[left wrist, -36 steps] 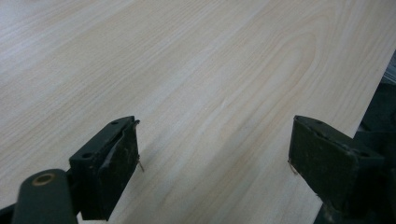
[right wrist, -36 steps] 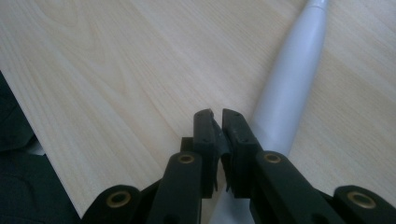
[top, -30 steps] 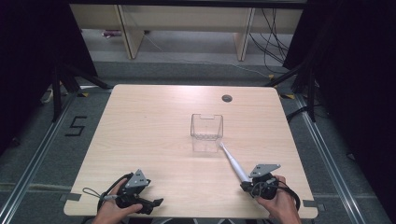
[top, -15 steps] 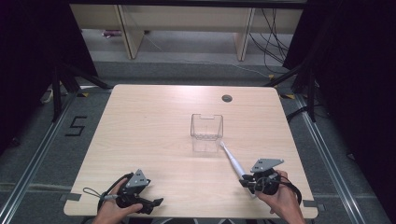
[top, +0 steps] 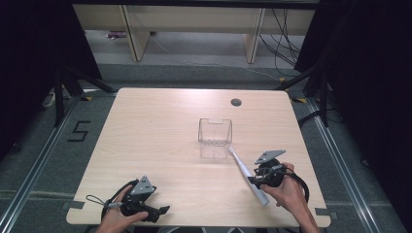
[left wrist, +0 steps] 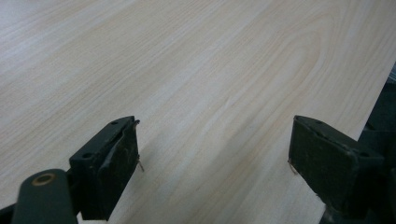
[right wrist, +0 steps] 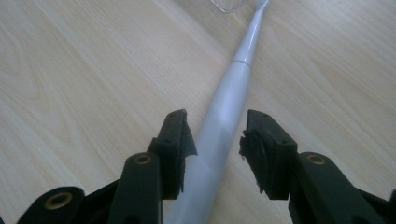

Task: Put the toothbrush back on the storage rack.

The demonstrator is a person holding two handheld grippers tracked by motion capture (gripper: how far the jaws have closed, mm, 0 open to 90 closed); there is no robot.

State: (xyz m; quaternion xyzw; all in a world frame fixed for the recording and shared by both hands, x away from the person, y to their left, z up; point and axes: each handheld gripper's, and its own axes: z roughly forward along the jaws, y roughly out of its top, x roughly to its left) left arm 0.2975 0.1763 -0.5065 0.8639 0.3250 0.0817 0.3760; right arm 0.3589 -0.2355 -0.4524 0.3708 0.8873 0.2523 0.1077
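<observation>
Your right gripper [top: 262,178] is hovering near the right front corner of the worktop [top: 160,126], its jaws having just been opening; they are now standing apart on either side of the white electric toothbrush [right wrist: 224,105], no longer pinching it. The toothbrush is lying flat, its head reaching the clear plastic box [top: 214,132] toward the worktop's middle. Your left gripper [top: 145,209] is resting by the front edge, jaws spread wide over bare wood.

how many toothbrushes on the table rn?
1. A white electric toothbrush lies flat on the table near its right front, head toward the clear container, handle between the right gripper and its open jaws. No others seen.
</observation>
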